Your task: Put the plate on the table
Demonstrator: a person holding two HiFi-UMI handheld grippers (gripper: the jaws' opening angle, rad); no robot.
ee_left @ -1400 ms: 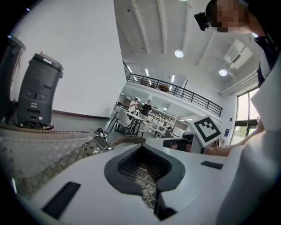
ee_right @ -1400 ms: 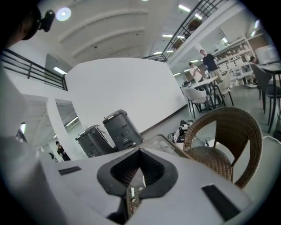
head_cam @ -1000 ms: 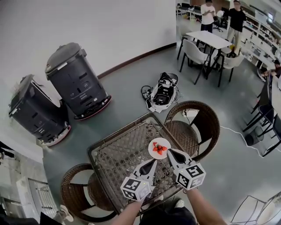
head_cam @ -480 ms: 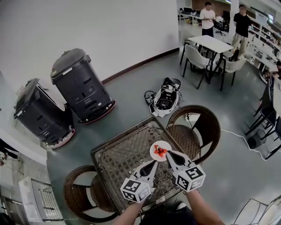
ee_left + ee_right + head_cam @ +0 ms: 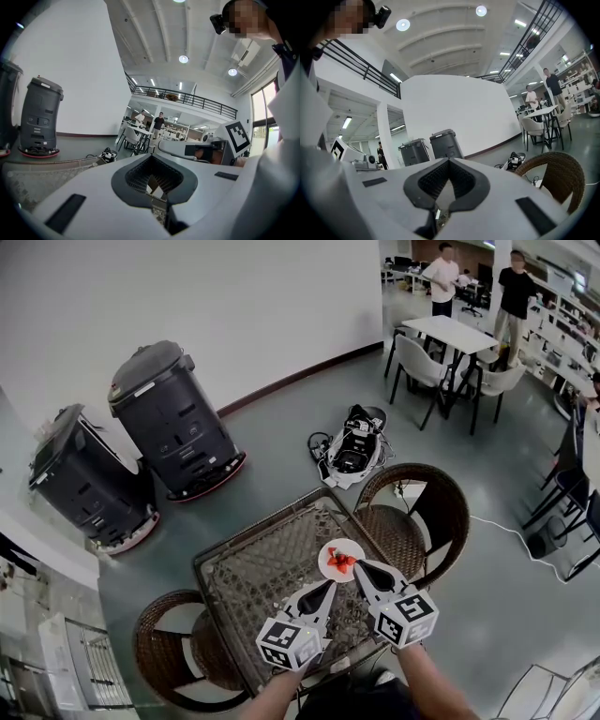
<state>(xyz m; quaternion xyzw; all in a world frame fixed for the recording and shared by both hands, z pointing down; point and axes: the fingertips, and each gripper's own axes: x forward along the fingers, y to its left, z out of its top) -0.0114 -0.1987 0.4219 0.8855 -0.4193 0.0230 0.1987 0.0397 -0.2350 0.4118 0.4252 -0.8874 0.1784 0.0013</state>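
Your right gripper has its jaws clenched together on nothing, and your left gripper is clenched empty too. Just past your right tips, the white plate with red food lies on the wicker table, near its right edge.

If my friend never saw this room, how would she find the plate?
Look for the square woven table in the middle of the grey floor. At its corner nearest the brown wicker chair with the tall curved back lies the plate. It is the only small, round, white thing there, with red bits on top.
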